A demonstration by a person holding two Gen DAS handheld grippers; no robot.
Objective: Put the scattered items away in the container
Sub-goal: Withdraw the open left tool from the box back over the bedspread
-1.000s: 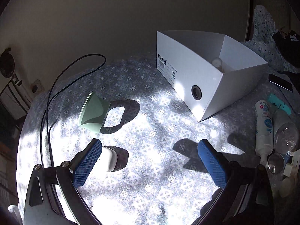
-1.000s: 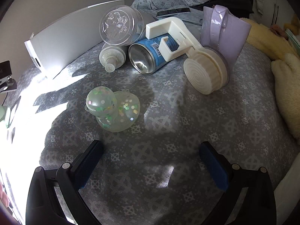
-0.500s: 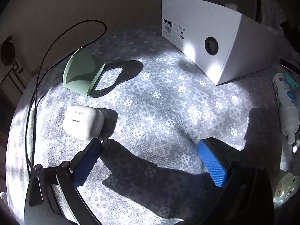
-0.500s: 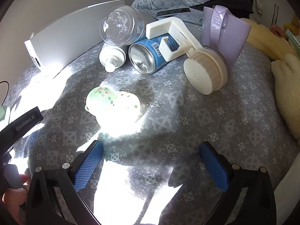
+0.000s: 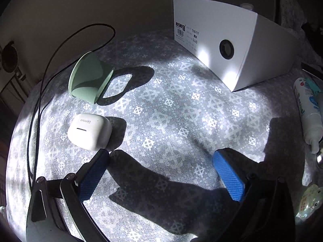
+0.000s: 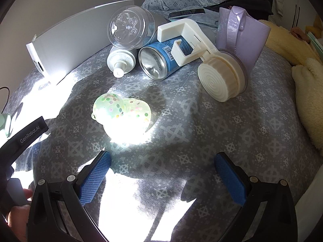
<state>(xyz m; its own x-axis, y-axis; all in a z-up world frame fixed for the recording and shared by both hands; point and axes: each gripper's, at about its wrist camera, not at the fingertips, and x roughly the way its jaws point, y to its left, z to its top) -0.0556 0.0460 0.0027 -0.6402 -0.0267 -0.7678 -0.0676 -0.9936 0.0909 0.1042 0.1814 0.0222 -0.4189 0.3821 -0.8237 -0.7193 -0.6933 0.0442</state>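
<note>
In the left wrist view my left gripper (image 5: 159, 165) is open and empty, low over the patterned grey cloth. A white earbud case (image 5: 88, 132) lies just beyond its left finger. A mint green cup-shaped item (image 5: 89, 80) lies further back left. The white box container (image 5: 232, 46) stands at the back right. In the right wrist view my right gripper (image 6: 161, 171) is open and empty. A translucent confetti duck toy (image 6: 123, 115) lies ahead of it. Behind lie a clear jar (image 6: 129, 28), a grey spray can (image 6: 121, 62), a blue can (image 6: 161, 60), a cream suction holder (image 6: 212, 68) and a lilac pitcher (image 6: 240, 34).
A black cable (image 5: 40, 92) loops along the left edge. A white spray bottle (image 5: 308, 113) lies at the right. The white box (image 6: 76, 40) shows at the back left of the right wrist view. A phone (image 6: 185, 13), a person and a yellow blanket (image 6: 302, 76) lie behind.
My left gripper has pulled back and lowered, so the earbud case now lies in front of its left finger. It has come into the right wrist view at the left. My right gripper has stayed still.
</note>
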